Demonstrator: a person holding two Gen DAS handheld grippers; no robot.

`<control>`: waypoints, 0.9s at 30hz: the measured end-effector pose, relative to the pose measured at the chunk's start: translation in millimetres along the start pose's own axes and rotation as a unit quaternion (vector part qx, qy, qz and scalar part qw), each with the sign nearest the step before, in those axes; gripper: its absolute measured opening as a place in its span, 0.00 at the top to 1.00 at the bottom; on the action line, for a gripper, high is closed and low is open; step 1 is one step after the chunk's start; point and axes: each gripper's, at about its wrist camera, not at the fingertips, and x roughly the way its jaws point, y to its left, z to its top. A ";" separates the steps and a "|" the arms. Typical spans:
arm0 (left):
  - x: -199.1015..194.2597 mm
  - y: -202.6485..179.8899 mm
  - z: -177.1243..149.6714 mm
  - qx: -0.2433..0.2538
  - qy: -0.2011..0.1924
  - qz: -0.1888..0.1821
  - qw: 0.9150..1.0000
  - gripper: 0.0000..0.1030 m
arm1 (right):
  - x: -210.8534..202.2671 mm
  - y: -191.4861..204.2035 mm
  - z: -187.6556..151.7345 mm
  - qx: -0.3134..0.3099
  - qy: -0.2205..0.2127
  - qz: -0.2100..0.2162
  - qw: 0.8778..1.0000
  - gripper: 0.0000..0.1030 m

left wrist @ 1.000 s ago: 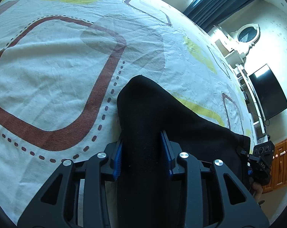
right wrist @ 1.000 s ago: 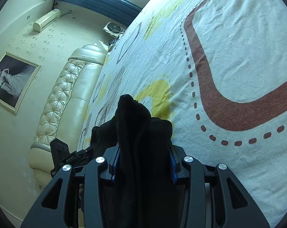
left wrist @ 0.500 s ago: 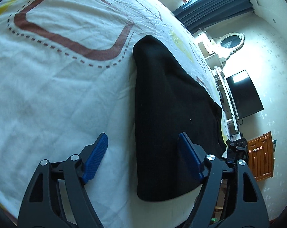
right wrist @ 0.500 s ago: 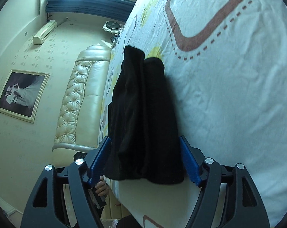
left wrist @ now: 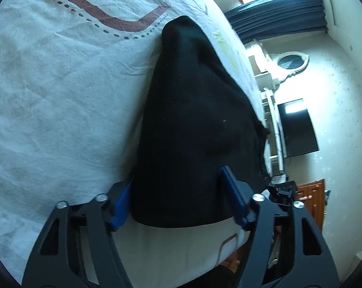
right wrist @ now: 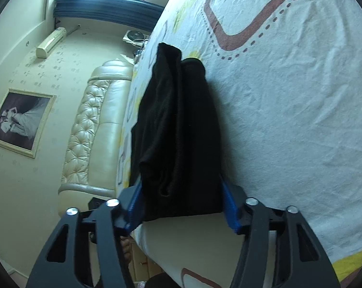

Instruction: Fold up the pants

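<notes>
Black pants (left wrist: pixel 192 124) lie folded into a long band on the patterned bed sheet (left wrist: pixel 61 96), running away from me. My left gripper (left wrist: pixel 178 201) straddles their near end. Its jaws are closing, the blue pads (left wrist: pixel 122 204) flank the cloth, and the fabric between them lies flat and unpinched. In the right wrist view the same pants (right wrist: pixel 178 124) show two stacked layers. My right gripper (right wrist: pixel 181 204) is also closing on the near end, its pads (right wrist: pixel 228 206) at both side edges, the cloth not bunched.
The bed's near edge (left wrist: pixel 181 252) runs just under both grippers. A padded headboard (right wrist: pixel 97 132) and a framed picture (right wrist: pixel 20 122) stand left in the right wrist view. A wall TV (left wrist: pixel 298 129), a wooden cabinet (left wrist: pixel 310 196) and dark curtains (left wrist: pixel 276 9) lie right in the left wrist view.
A second ago both grippers were shut on the raised pants. They let go and drew back as the pants settled flat. Now both sets of jaws have narrowed around the near end.
</notes>
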 end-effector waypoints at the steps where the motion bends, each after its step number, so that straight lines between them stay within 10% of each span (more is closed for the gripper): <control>1: -0.6 0.0 -0.8 0.001 -0.003 0.000 1.000 0.46 | -1.0 -0.8 0.1 -0.004 0.001 -0.004 1.000 0.57; 27: -9.3 -2.6 -5.6 0.008 -0.014 0.030 0.999 0.60 | -19.1 -6.5 -13.6 0.009 0.010 -0.002 1.000 0.63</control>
